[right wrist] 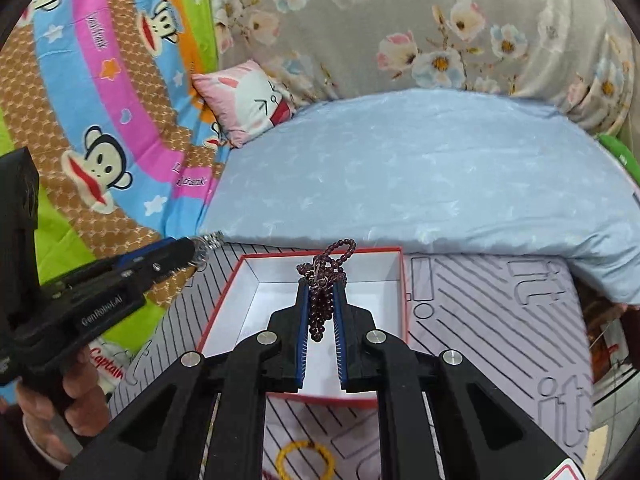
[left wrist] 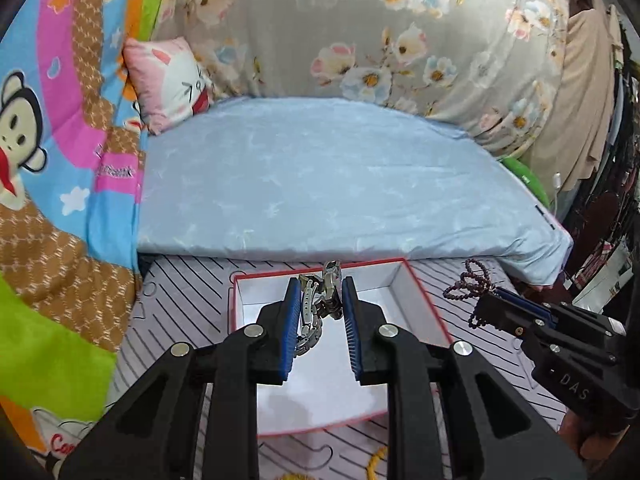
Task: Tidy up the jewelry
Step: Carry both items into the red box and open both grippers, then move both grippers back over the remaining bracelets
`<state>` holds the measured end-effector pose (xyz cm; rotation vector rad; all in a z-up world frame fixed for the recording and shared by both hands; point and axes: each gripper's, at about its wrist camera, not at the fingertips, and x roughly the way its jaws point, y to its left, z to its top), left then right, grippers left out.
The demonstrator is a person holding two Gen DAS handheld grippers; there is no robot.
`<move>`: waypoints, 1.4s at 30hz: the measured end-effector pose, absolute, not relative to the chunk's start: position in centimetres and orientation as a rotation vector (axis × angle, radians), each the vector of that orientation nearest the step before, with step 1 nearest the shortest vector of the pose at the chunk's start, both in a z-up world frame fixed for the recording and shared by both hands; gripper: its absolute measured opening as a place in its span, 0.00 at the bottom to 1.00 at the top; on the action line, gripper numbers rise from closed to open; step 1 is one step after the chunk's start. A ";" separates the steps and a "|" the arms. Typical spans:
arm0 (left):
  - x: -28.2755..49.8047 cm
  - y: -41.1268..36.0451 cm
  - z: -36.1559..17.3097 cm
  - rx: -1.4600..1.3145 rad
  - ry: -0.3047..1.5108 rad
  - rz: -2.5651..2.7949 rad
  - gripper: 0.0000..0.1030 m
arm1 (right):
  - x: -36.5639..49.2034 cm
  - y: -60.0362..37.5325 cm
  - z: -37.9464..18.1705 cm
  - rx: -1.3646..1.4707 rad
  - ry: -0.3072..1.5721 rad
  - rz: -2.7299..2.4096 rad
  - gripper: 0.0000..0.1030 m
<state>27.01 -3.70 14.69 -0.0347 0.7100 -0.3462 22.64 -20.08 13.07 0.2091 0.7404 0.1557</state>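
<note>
My left gripper (left wrist: 322, 286) is shut on a silver metal watch band (left wrist: 314, 312), which hangs between its blue pads above a red-rimmed white box (left wrist: 416, 304). My right gripper (right wrist: 322, 286) is shut on a dark purple bead bracelet (right wrist: 322, 304), held over the same box (right wrist: 256, 300). From the left wrist view the right gripper (left wrist: 490, 300) stands to the right of the box with the beads (left wrist: 466, 286) dangling from it. The right wrist view shows the left gripper (right wrist: 196, 246) at the left, the watch band (right wrist: 208, 242) at its tip.
The box sits on a lilac striped mat (right wrist: 480, 308). A yellow bead ring (right wrist: 306, 460) lies on the mat near me. Beyond the box is a light blue mattress (left wrist: 320, 184), a pink cushion (left wrist: 168, 80) and cartoon bedding (left wrist: 60, 160) at the left.
</note>
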 end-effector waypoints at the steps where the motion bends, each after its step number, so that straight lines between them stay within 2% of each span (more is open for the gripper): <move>1: 27.8 -3.9 13.8 -0.032 0.725 -0.341 0.20 | 23.5 -20.1 12.4 0.209 0.748 0.153 0.10; 12: 33.5 -4.9 7.8 -0.011 0.806 -0.306 0.20 | 29.7 -18.3 6.3 0.170 0.844 0.150 0.10; 16: 33.9 -5.5 6.9 0.016 0.809 -0.317 0.20 | 30.6 -18.0 5.1 0.155 0.866 0.137 0.17; 18: 33.9 -5.7 6.9 0.039 0.794 -0.293 0.27 | 30.5 -18.2 5.0 0.158 0.860 0.134 0.27; 19: 33.9 -5.6 6.9 0.044 0.789 -0.283 0.38 | 30.4 -18.2 5.1 0.158 0.854 0.128 0.36; 20: 33.9 -5.5 7.1 0.037 0.783 -0.278 0.43 | 30.2 -18.3 5.3 0.159 0.846 0.127 0.40; 37: 29.9 -3.8 8.0 0.065 0.755 -0.235 0.44 | 25.2 -18.0 6.1 0.133 0.821 0.122 0.41; 40: 28.6 -3.5 8.5 0.073 0.750 -0.225 0.47 | 23.4 -18.1 7.0 0.120 0.803 0.105 0.41; 42: 27.2 -3.0 9.0 0.079 0.732 -0.224 0.52 | 21.9 -18.2 7.5 0.112 0.787 0.099 0.41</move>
